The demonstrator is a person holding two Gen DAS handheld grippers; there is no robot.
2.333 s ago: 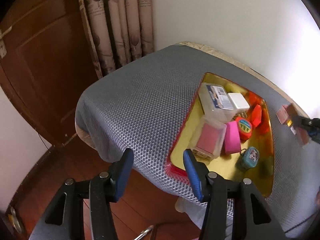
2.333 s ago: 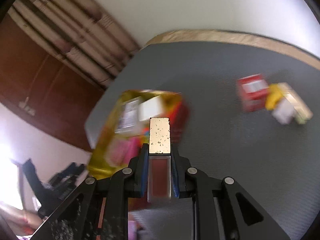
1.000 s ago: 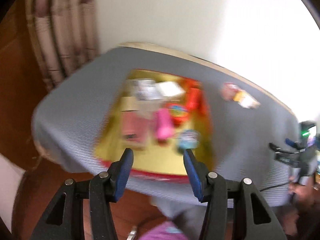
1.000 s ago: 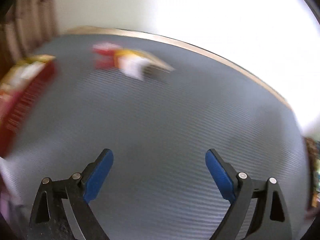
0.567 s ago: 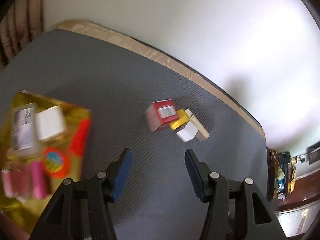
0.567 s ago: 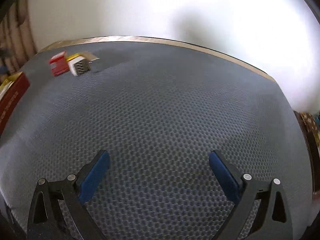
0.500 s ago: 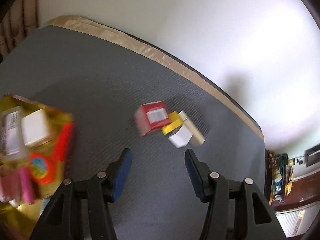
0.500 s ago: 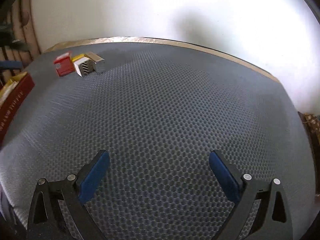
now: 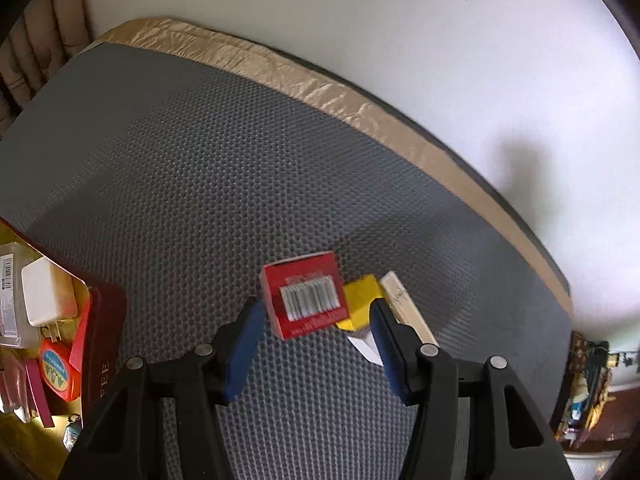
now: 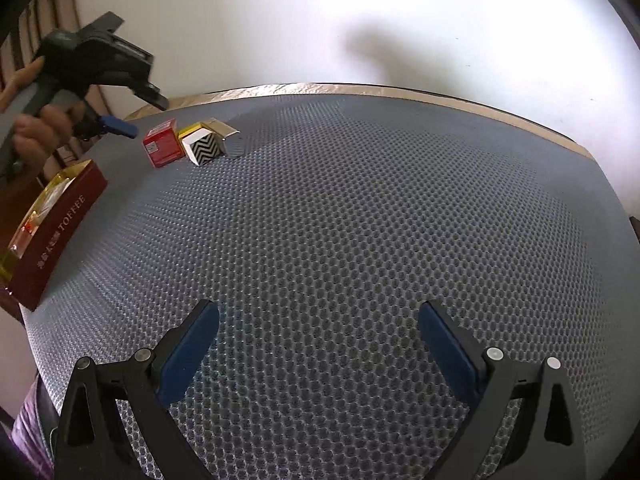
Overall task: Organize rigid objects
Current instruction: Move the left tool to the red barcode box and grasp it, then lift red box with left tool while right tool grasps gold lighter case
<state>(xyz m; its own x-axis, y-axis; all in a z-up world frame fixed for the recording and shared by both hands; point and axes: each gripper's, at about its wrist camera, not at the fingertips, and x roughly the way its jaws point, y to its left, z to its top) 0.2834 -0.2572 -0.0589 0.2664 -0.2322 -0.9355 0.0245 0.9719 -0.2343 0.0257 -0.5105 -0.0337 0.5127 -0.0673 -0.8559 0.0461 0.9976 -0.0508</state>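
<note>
A red box (image 9: 304,294) with a barcode lies on the grey mesh mat, touching a yellow box (image 9: 360,306) and a long cream box (image 9: 404,304). My left gripper (image 9: 316,344) is open just above and in front of them, the red box between its blue fingertips. In the right wrist view the same cluster sits far left: the red box (image 10: 162,148), a zigzag-patterned box (image 10: 204,148) and the cream box (image 10: 222,128), with the left gripper (image 10: 116,126) over them. My right gripper (image 10: 318,344) is open and empty, low over bare mat.
A dark red toffee tin (image 9: 102,344) with a gold inside stands at the left and holds several small items, such as a white charger (image 9: 46,296) and a round orange tape (image 9: 56,368). It also shows in the right wrist view (image 10: 60,232). A white wall runs behind the table's gold-taped edge (image 9: 320,88).
My right gripper has let go of the lipstick-like item it held and swung away from the tin, now open. My left gripper moved right from the tin to the box cluster and closer.
</note>
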